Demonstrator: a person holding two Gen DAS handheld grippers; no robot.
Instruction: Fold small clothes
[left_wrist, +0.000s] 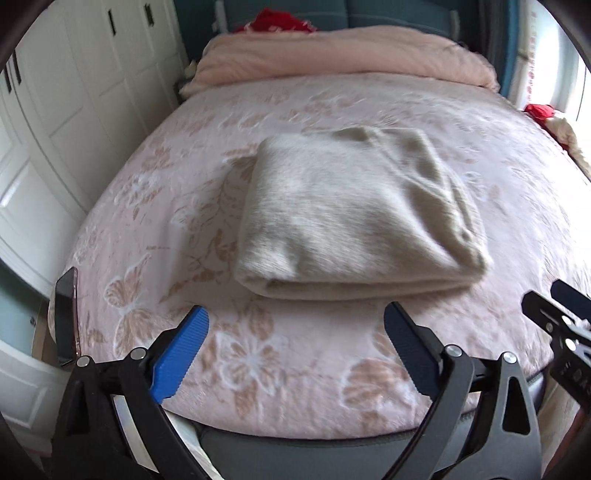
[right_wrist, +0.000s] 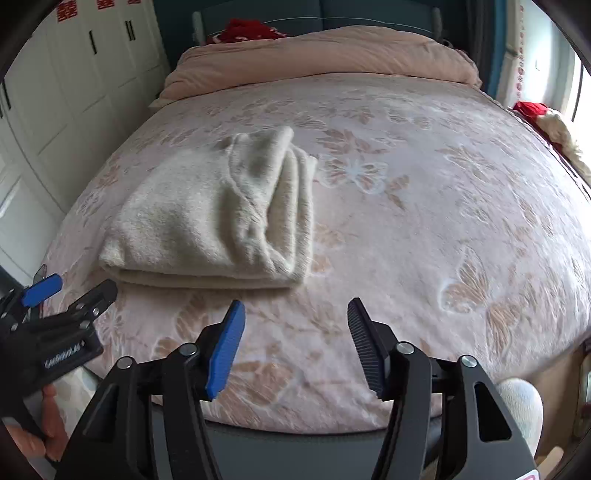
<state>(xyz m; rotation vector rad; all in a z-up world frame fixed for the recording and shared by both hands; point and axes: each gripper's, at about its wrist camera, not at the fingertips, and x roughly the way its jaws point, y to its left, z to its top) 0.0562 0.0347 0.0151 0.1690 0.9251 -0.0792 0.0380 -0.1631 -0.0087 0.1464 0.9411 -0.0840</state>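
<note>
A cream fleece garment lies folded into a thick rectangle on the pink flowered bedspread. In the right wrist view the same folded garment sits left of centre, its layered edges facing right. My left gripper hovers over the bed's near edge, just short of the garment, jaws wide open and empty. My right gripper is also open and empty, nearer than the garment and to its right. Each gripper shows in the other's view: the right gripper and the left gripper.
A dark phone lies at the bed's near left corner. A rolled pink duvet crosses the head of the bed, red cloth behind it. White wardrobe doors stand left. Red and cream cloth lies at the right edge.
</note>
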